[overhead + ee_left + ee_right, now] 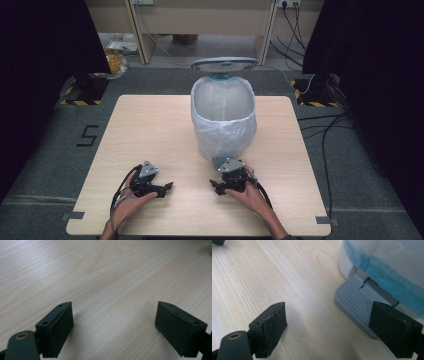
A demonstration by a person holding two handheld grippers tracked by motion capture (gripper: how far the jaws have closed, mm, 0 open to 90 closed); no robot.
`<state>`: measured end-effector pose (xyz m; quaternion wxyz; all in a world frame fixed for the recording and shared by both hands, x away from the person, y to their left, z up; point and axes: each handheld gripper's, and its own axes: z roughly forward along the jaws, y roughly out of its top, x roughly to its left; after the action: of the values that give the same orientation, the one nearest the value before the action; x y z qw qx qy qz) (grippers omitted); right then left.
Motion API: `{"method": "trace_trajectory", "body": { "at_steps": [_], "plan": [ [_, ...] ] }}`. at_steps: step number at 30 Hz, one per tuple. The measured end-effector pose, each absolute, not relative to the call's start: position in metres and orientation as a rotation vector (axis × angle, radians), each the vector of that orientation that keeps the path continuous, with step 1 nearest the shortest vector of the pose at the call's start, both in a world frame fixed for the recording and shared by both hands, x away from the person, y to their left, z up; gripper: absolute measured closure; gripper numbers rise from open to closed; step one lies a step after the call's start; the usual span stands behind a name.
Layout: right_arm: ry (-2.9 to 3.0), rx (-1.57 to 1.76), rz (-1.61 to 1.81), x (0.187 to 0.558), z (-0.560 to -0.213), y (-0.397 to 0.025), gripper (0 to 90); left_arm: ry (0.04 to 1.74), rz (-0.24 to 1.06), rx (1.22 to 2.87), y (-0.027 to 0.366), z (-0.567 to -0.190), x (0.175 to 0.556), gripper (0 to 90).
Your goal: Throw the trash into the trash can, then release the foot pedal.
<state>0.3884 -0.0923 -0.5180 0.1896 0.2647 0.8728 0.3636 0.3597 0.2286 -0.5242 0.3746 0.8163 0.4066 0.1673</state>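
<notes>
While both hands rest low on the table (150,125), I see the left gripper (167,186) near the front edge, well apart from the pedal bin (223,120), and the right gripper (214,184) just in front of the bin's base. My left gripper view has its jaws standing wide apart over bare wood grain, with nothing between them. My right gripper view has its jaws equally spread, and the bin's grey ribbed foot pedal (354,303) lies just ahead, partly covered by the right-hand jaw. Only a low slice of the bin is visible there, cut off by the frame. From above, the bag liner (225,131) drapes over the bin's walls, so the body is hidden, and the raised lid (224,63) appears edge-on.
</notes>
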Motion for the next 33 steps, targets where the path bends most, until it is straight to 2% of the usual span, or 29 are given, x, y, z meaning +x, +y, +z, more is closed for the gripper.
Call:
{"method": "trace_trajectory", "body": {
  "at_steps": [33],
  "plan": [
    [2.451, 0.74, 1.026, 0.388, -0.5185, -0.0932, 14.4, 1.049, 0.439, 2.086, 0.2285, -0.5242, 0.3596, 14.5]
  ]
}}
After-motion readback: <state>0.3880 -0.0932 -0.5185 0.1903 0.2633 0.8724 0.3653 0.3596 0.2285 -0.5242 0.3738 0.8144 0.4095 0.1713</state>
